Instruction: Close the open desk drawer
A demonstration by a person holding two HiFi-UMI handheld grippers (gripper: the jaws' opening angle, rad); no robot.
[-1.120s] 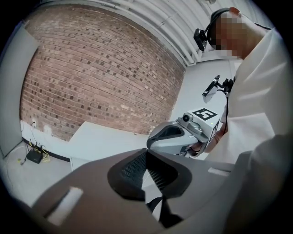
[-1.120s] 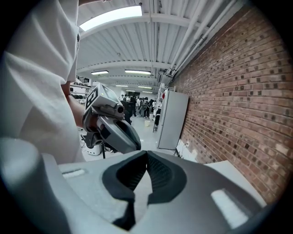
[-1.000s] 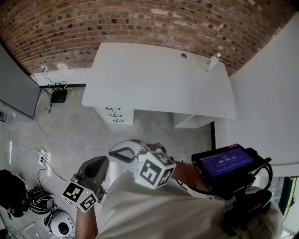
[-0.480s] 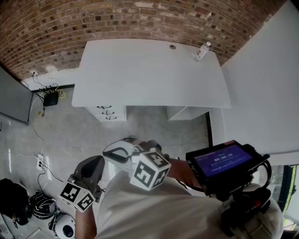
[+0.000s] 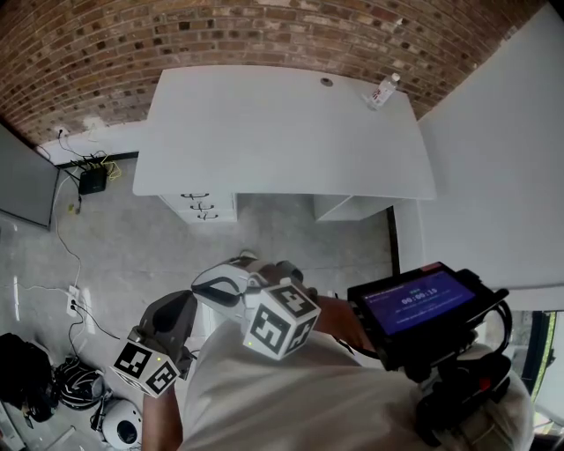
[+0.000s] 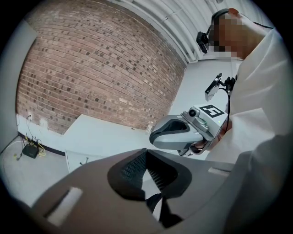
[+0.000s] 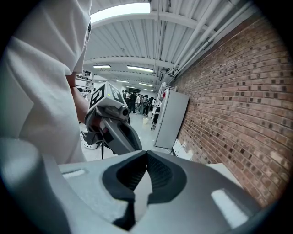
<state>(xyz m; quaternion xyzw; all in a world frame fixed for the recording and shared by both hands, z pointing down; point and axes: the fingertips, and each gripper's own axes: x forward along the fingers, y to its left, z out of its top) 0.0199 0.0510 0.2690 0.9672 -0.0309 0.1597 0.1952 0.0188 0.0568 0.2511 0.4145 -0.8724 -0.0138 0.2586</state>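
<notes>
While both claws hover close to the person's white shirt, a rough red-brown brick wall [image 5: 264, 26] spans the far side of the room above a mottled grey concrete floor [image 5: 132, 255]. Against the brick stands the smooth white rectangular counter [image 5: 282, 132]. A plain white wall [image 5: 493, 176] closes the right side, and a flat grey panel [image 5: 22, 181] shows at the left edge.

Under the counter's left end sits the white drawer stack [image 5: 203, 207], with three small dark handles one below another. From this height I cannot tell which drawer is pulled out. It is well apart from both claws, with bare floor between.

At the person's right front, a dark device with a glowing blue screen [image 5: 414, 304] rides on a black mount.

The left claw [image 5: 183, 304] is smooth dark-grey moulded plastic. Its ribbed black pads meet tip to tip with nothing between them. The right claw [image 5: 204, 286], a lighter grey, is likewise closed and empty. Each carries a black-and-white marker cube.

A clear plastic bottle [image 5: 382, 91] lies tilted near the counter's far right corner, with a round cable hole [image 5: 327, 82] to its left. A black router box [image 5: 91, 181] with tangled cables sits on the floor left of the counter.
</notes>
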